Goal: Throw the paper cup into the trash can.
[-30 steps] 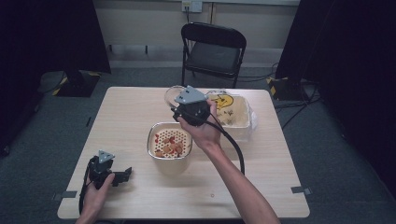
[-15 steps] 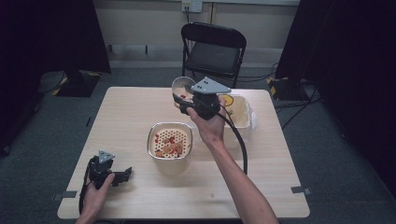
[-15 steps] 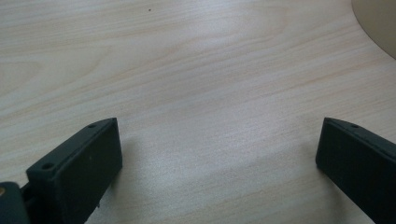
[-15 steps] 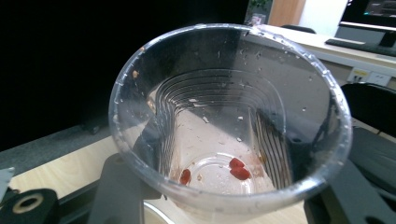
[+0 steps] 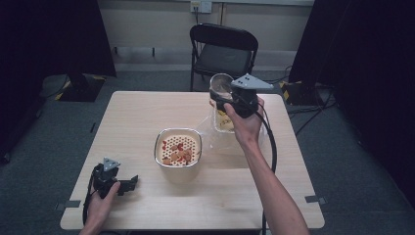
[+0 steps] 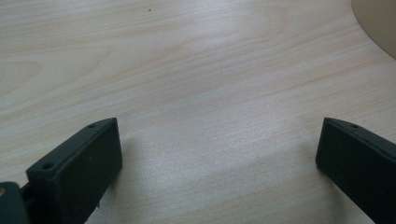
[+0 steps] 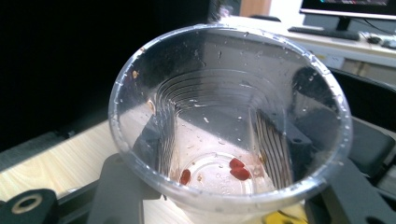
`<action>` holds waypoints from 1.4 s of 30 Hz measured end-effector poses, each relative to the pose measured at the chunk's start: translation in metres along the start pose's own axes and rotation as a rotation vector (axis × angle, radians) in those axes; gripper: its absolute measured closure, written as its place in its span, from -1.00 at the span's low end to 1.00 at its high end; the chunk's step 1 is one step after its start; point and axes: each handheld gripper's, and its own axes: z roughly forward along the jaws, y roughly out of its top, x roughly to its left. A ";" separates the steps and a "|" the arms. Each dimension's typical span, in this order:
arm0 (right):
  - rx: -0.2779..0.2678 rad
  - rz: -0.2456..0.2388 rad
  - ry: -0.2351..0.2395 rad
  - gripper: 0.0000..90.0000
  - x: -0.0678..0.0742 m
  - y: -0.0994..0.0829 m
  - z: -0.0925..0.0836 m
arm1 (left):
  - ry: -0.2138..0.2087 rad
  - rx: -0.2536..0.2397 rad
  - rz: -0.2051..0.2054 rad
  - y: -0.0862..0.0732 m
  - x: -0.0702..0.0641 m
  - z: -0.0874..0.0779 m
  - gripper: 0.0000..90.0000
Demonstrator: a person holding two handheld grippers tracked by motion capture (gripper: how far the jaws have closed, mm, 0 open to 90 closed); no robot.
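One clear plastic cup point(image 5: 221, 87) clamped between the two black jaws of the right gripper point(image 5: 230, 100), lifted off the table point(image 5: 147, 112) above the far right part of it, just over one clear plastic bag point(image 5: 226, 121) with yellow contents lying there. Seen in the right gripper view: cup point(image 7: 229, 126) mouth toward the camera, walls wet and speckled, three small red pieces point(image 7: 236, 169) resting at the bottom, one jaw dark against each side of the cup wall, pads pressing on it. Near the table's middle, well apart from the cup, one rounded-square metal basin holding one pale perforated strainer point(image 5: 179, 148), with a small heap of red and orange pieces, too small to count, on the mesh. At the near left corner, the left gripper point(image 5: 128, 185) resting low on the tabletop in one hand, jaws spread wide with nothing between them; in the left gripper view point(image 6: 217, 154), two black jaws far apart over bare wood grain, and the curved edge of the basin point(image 6: 378, 23) at the upper right corner. Beyond the table, one black folding chair point(image 5: 222, 51). Two forearms entering from the bottom edge, one cable trailing from each gripper.
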 end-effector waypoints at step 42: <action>0.129 0.126 -0.065 -0.64 -0.054 -0.042 -0.010 | 0.000 0.000 0.000 0.000 0.000 0.000 -1.00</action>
